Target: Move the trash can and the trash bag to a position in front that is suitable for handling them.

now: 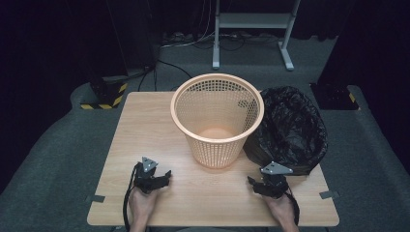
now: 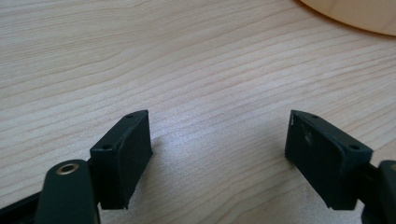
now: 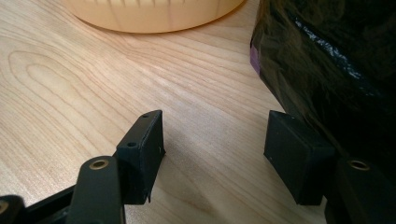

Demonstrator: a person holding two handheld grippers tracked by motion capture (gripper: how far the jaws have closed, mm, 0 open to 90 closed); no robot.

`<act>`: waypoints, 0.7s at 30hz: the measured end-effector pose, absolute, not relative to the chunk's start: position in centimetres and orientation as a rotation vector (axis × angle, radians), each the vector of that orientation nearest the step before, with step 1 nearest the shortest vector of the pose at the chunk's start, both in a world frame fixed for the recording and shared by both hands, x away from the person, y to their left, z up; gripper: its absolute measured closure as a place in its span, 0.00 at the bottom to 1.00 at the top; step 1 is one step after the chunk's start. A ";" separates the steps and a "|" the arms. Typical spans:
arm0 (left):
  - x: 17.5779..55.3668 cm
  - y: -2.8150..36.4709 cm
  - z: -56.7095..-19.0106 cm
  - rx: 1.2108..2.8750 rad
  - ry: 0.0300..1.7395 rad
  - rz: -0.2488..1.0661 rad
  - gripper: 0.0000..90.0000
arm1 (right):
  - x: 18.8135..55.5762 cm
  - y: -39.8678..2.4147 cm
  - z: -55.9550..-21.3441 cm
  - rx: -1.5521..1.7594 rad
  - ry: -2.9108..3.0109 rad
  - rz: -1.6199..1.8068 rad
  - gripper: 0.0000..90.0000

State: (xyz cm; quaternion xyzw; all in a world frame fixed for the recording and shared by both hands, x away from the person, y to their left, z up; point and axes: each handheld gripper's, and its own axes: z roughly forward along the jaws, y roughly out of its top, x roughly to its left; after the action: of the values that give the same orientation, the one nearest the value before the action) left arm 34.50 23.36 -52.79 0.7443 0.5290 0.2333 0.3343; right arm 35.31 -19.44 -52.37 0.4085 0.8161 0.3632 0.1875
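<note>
An orange mesh wastebasket (image 1: 217, 118) stands upright in the middle of the wooden table (image 1: 145, 130), its base edge at the top of both gripper views (image 2: 359, 14) (image 3: 149, 14). A crumpled black plastic bag (image 1: 290, 128) lies to its right and fills the right side of the right gripper view (image 3: 336, 70). My left gripper (image 1: 162, 178) rests low on the table near the front left, open, with bare wood between its jaws (image 2: 217, 135). My right gripper (image 1: 256, 184) sits at the front right, open and empty (image 3: 215, 135), just short of the bag.
The table's front edge (image 1: 212, 223) lies close behind both hands. Grey carpet surrounds the table. A white metal stand (image 1: 251, 29) is at the back, and a yellow-black striped block (image 1: 109, 96) sits off the back left corner.
</note>
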 end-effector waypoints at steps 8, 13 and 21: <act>34.5 23.4 -52.8 1.945 1.377 0.608 0.25 | 35.3 -19.4 -52.4 1.157 2.296 1.020 0.40; 34.5 23.4 -52.8 1.945 1.377 0.609 0.25 | 35.3 -19.4 -52.4 1.158 2.296 1.020 0.40; 34.5 23.4 -52.8 1.946 1.376 0.608 0.25 | 35.4 -19.4 -52.4 1.150 2.303 1.020 0.37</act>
State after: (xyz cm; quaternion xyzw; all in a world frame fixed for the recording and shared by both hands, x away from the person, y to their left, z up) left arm 34.46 23.38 -52.78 0.7455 0.5274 0.2331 0.3343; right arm 35.39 -19.37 -52.38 0.4081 0.8173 0.3622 0.1854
